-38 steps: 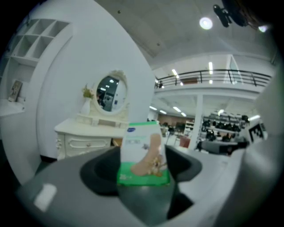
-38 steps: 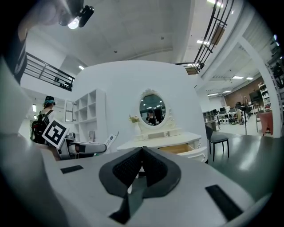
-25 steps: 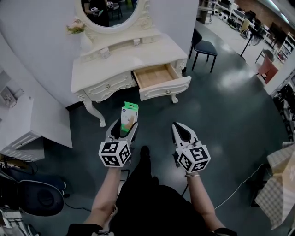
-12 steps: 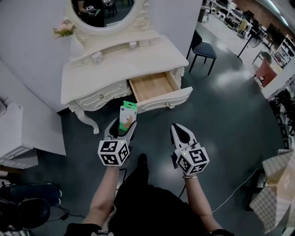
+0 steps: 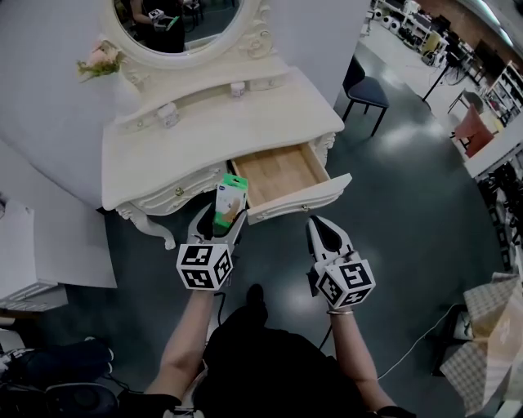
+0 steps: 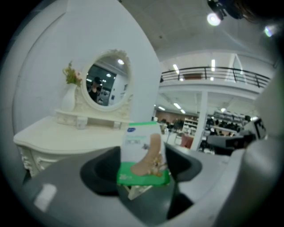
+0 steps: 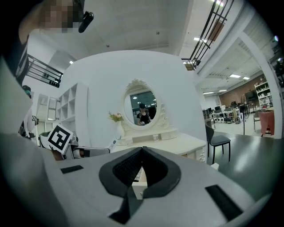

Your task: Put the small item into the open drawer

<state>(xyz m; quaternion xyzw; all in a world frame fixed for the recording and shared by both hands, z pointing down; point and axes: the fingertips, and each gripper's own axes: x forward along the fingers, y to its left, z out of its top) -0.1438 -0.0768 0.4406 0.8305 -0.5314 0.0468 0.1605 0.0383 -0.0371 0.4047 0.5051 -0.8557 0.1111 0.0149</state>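
The left hand-held gripper [image 5: 217,224] is clamped on a small packet [image 5: 230,198], which stands upright between its dark pads. In the left gripper view the packet is white at the top with a blue logo. It has a green band along the bottom and a picture of a foot across the front. In the head view the packet is held in the air just in front of the cream desk [image 5: 237,126]. It sits at the front left corner of the open drawer [image 5: 282,171], not inside it.

The drawer is pulled out of the right side of the desk front, and its pale wooden bottom is bare. The right hand-held gripper [image 5: 323,229] is held level beside the left one, in front of the drawer's white front panel. Its jaws are pressed together at the tips with nothing between them.

At the back of the desk stands an oval mirror [image 5: 184,20] in a carved frame. A bunch of pink flowers [image 5: 100,61] stands to its left. A dark chair [image 5: 368,88] stands on the glossy dark floor [image 5: 409,204] to the right of the desk.
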